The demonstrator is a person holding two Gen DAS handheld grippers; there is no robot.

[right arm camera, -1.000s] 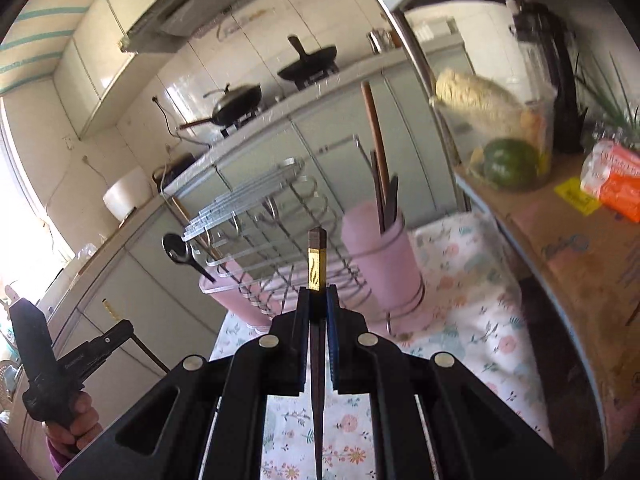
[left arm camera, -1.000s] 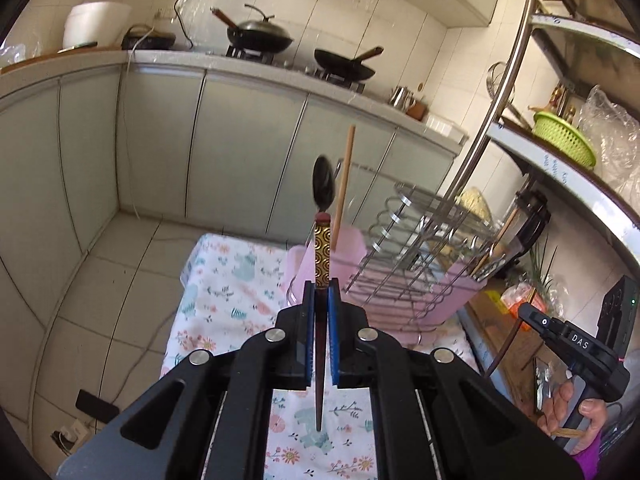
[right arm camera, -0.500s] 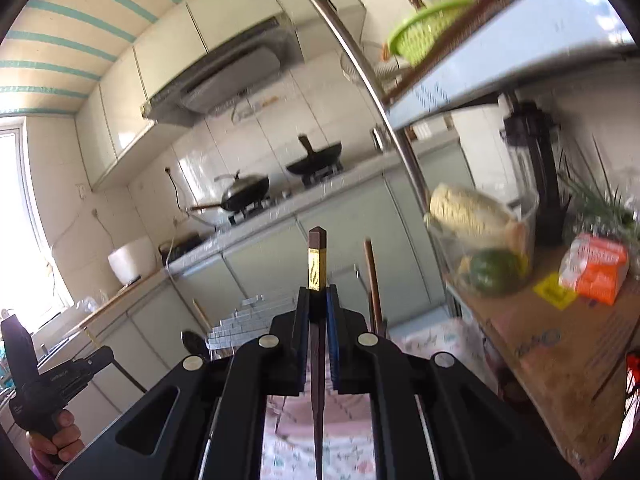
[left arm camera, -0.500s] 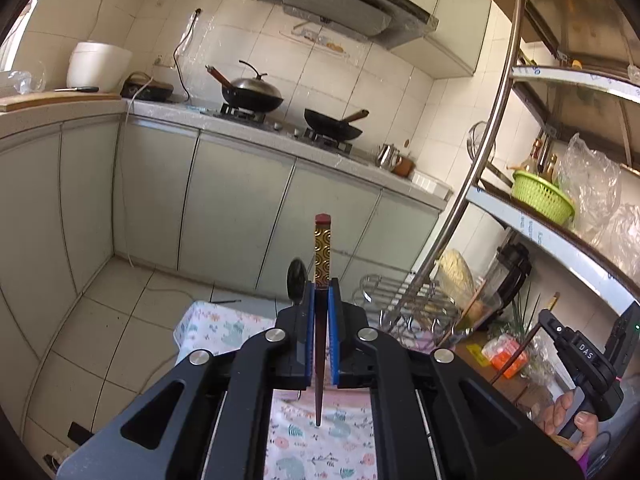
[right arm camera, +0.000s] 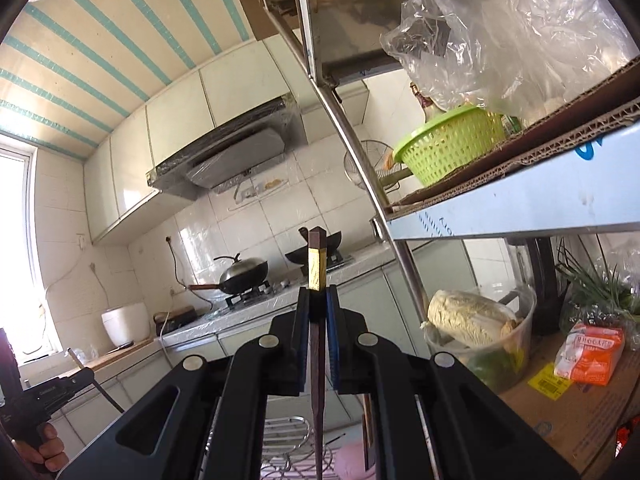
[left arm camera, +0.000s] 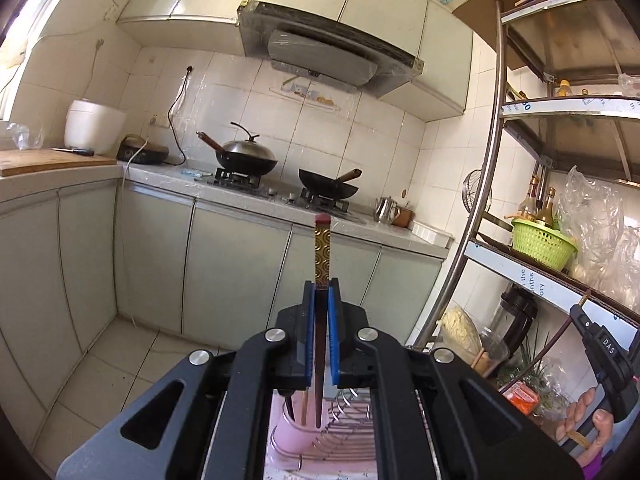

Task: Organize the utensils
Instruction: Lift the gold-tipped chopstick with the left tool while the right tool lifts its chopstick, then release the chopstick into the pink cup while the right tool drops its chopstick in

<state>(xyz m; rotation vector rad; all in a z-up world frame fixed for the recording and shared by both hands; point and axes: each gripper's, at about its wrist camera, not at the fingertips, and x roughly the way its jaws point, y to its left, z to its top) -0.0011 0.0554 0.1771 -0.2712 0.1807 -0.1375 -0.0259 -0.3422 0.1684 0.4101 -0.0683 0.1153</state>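
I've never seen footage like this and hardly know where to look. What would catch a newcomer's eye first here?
First, the black left gripper at the bottom of its own view, jaws shut on a dark chopstick with a gold-patterned end standing against the grey cabinets. The right gripper holds a second chopstick the same way. Behind them, two black woks sit on the stove, and a green basket rests on the metal shelf at right.

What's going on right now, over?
Left gripper shut on chopstick. Right gripper shut on another chopstick. Pink cup below. Nothing in the way.
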